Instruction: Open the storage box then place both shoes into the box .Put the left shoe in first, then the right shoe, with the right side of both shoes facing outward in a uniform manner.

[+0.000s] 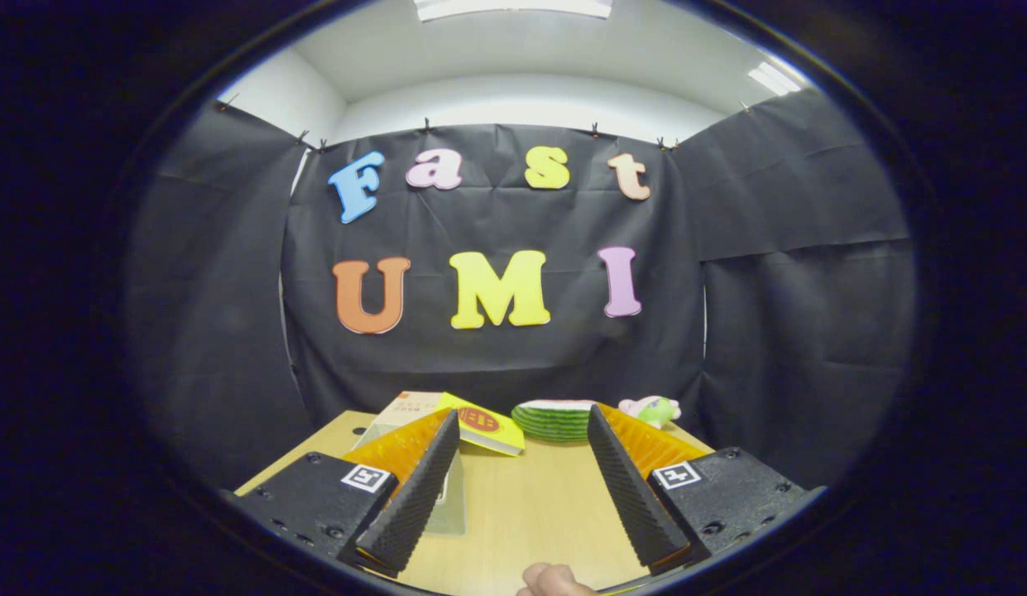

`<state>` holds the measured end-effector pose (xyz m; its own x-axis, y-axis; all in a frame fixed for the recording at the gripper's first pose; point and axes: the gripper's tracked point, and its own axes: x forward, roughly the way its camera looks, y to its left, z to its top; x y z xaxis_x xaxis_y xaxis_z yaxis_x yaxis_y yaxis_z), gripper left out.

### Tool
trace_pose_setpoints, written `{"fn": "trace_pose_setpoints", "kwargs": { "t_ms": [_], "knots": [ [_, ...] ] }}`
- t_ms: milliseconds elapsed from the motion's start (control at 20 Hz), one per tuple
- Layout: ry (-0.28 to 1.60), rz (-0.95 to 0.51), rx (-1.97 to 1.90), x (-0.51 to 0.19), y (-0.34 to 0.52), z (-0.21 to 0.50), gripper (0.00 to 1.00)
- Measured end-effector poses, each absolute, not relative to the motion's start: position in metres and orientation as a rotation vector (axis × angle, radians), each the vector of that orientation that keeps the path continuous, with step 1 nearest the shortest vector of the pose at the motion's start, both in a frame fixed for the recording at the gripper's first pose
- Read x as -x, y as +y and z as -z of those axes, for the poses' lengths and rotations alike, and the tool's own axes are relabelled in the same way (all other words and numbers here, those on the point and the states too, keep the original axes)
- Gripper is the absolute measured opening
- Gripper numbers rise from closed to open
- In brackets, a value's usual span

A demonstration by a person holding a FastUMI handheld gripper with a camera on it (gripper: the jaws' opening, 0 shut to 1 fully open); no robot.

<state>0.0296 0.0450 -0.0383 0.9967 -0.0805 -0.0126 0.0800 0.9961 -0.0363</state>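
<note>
Stretching away under the gripper (523, 488), the wooden table (525, 513) runs to the booth's black cloth wall. Its fingers stand wide apart with nothing between them. A clear storage box (447, 501), lid shut, sits partly behind the left finger, a yellow carton (467, 420) lying just beyond it. Past the fingertips lie a watermelon-slice toy (554, 418) and a small plush toy (652, 409) near the far edge. A fingertip (554, 581) shows low between the fingers

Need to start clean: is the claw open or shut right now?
Open. The claw has its fingers spread wide over bare wooden table, with nothing between them.
</note>
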Motion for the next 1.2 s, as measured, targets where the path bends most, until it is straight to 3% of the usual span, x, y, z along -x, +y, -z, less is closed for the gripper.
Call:
{"fn": "trace_pose_setpoints", "kwargs": {
  "t_ms": [250, 1200],
  "knots": [
    [0.083, 0.109, 0.05, 0.006, 0.042, 0.059, 1.0],
    [0.018, 0.091, 0.018, 0.061, 0.035, 0.046, 1.0]
  ]
}}
